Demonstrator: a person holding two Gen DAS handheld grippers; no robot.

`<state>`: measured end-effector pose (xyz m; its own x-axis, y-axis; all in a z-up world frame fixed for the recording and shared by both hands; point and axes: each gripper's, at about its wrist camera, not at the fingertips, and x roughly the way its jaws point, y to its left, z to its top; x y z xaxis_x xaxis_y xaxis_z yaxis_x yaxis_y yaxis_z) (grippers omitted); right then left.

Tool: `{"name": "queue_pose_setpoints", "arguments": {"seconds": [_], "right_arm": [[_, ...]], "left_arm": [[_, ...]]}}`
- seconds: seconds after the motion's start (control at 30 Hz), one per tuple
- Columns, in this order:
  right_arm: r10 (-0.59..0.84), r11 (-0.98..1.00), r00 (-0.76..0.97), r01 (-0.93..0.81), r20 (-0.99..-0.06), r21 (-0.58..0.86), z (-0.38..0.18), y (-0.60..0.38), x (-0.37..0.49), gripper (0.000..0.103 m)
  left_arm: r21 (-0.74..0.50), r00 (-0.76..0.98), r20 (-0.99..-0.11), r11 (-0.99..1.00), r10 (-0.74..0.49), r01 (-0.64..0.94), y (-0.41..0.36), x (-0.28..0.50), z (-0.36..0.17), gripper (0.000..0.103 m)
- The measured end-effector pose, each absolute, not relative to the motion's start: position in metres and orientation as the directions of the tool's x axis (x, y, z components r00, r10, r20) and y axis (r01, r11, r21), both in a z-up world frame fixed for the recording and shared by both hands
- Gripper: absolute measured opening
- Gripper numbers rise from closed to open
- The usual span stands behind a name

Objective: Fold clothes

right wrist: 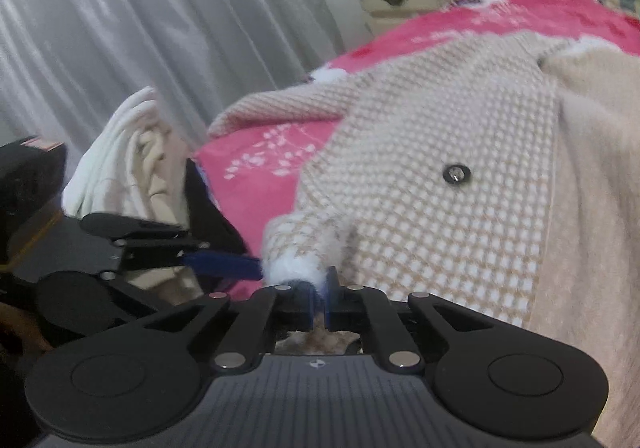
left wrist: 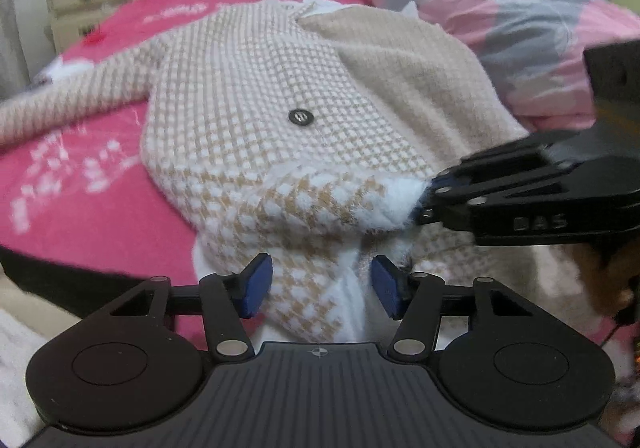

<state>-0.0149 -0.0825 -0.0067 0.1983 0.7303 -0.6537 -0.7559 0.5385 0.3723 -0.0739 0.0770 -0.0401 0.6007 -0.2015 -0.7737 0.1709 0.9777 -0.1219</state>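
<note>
Right gripper (right wrist: 320, 298) is clamped tight on a fluffy corner of the cardigan (left wrist: 256, 95), white pile bunching out past the blue pads (right wrist: 330, 286). Left gripper (left wrist: 320, 286) stands half open, pads either side of a raised fold of the hem, not pressing it that I can see. So one corner pinched, the next about to be taken. The cardigan lies spread on the pink bed (left wrist: 100, 207), checked side up, a dark button (left wrist: 299, 115) mid-front, one sleeve (left wrist: 68, 103) trailing away, the plain beige lining (left wrist: 416, 75) flipped over on the far side. It looks thick, soft and limp, probably fairly light but bulky. It should sag between the two holds, so grab deep at the hem's edge. The fuzz may slip.
</note>
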Motion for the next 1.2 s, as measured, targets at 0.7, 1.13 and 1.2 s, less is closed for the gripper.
{"name": "queue_pose_setpoints", "arguments": {"seconds": [0.7, 1.13, 1.2], "right_arm": [[0.714, 0.56, 0.255, -0.767, -0.652, 0.314, 0.008, -0.082, -0.015, 0.006], [0.653, 0.538, 0.27, -0.823, -0.707, 0.184, 0.006, -0.059, -0.027, 0.005], [0.651, 0.576, 0.329, -0.801, -0.684, 0.163, 0.035, -0.075, -0.019, 0.005]], "left_arm": [[0.066, 0.615, -0.778, 0.957, -0.128, 0.283, 0.061, -0.093, -0.046, 0.06], [-0.12, 0.644, -0.746, 0.985, -0.171, 0.123, 0.093, -0.092, -0.027, 0.001], [-0.174, 0.729, -0.64, 0.97, -0.243, 0.17, 0.093, -0.103, 0.001, 0.001]]}}
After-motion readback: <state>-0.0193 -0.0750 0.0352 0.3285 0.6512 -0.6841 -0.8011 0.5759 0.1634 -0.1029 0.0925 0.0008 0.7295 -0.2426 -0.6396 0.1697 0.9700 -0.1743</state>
